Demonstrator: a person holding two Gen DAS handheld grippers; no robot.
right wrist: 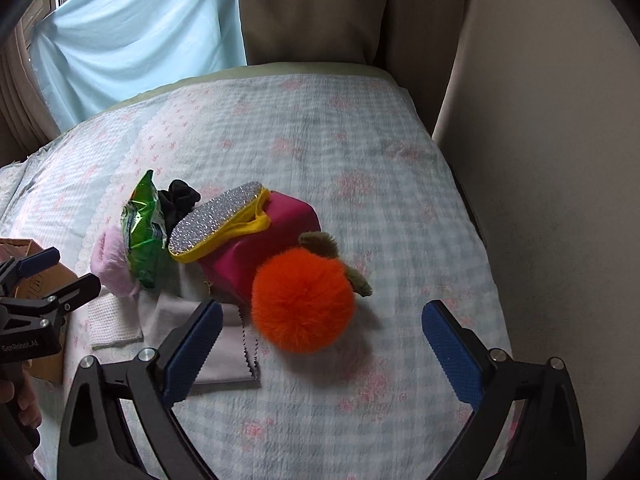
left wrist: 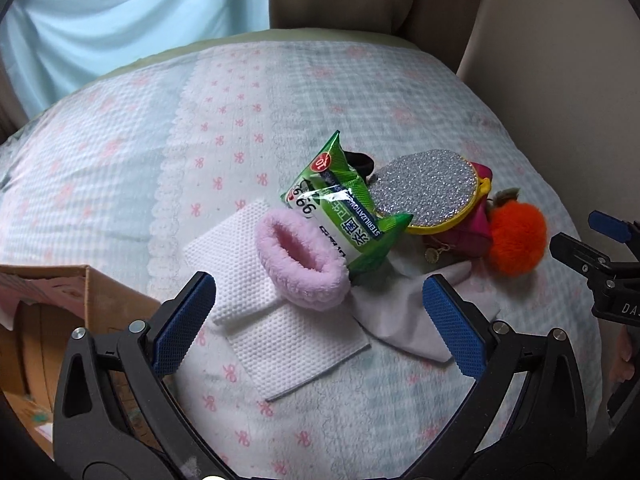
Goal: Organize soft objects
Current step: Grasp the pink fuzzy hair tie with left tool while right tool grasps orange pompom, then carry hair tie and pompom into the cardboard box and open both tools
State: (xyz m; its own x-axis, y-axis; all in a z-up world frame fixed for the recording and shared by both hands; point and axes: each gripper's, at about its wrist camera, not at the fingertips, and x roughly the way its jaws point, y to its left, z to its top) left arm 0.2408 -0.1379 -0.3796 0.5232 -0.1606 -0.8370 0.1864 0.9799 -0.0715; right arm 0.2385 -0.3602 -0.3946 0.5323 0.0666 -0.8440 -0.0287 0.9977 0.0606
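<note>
- My left hand-held gripper [left wrist: 318, 320] is wide open and holds nothing; the pink fuzzy band [left wrist: 301, 258] lies just ahead between its fingers, long axis running diagonally, on the bed [left wrist: 120, 168].
- My right hand-held gripper [right wrist: 322, 344] is likewise wide open and empty; the orange pompom [right wrist: 302, 300] sits just ahead.
- The cardboard box [left wrist: 52, 304] lies to my left, so the left arm is nearer.

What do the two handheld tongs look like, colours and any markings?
Both the left tongs and right tongs are black plastic frames with silver bolts and blue ridged rubber pads. White lettering reads "GenRobot.AI" on the left one's body.
</note>
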